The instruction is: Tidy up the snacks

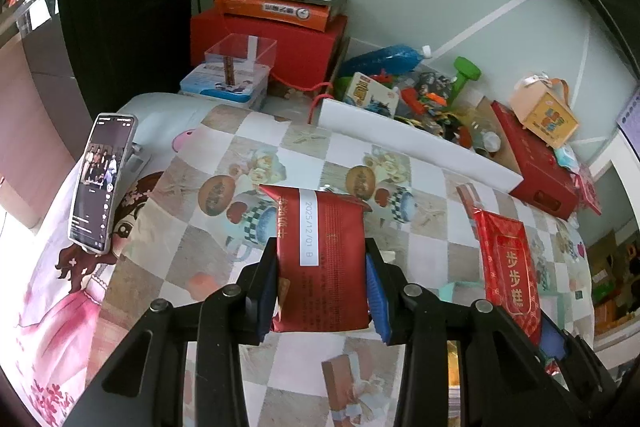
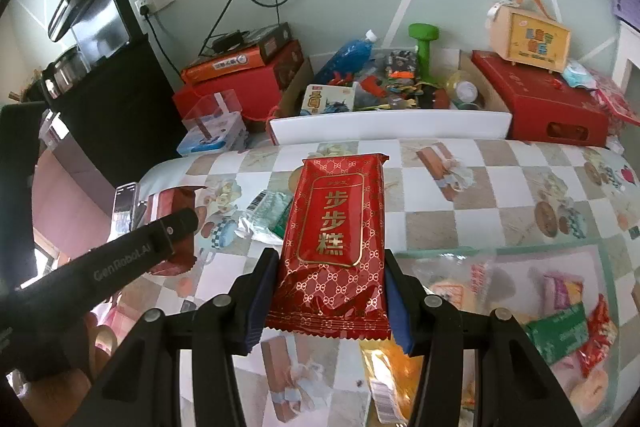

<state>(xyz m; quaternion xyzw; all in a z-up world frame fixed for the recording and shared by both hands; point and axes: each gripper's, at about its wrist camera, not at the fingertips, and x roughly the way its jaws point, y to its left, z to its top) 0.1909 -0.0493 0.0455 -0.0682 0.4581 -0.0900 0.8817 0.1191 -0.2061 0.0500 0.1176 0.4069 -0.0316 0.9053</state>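
Note:
My left gripper (image 1: pixel 322 263) is shut on a dark red snack packet (image 1: pixel 322 259) with a white date strip, held above the checkered tablecloth (image 1: pixel 424 251). The same packet (image 2: pixel 176 205) and the left gripper's black body (image 2: pixel 120 263) show at the left of the right wrist view. My right gripper (image 2: pixel 330 267) is shut on a bright red patterned snack packet (image 2: pixel 336 239) with gold characters, also held over the table. That packet (image 1: pixel 506 263) appears at the right of the left wrist view.
A clear bag of assorted snacks (image 2: pixel 520 307) lies at lower right, a green wrapper (image 2: pixel 272 215) beyond my right gripper. A white box (image 2: pixel 388 127) full of clutter stands at the table's far edge, red boxes (image 2: pixel 552 107) beside it. A phone (image 1: pixel 102 183) leans at the left.

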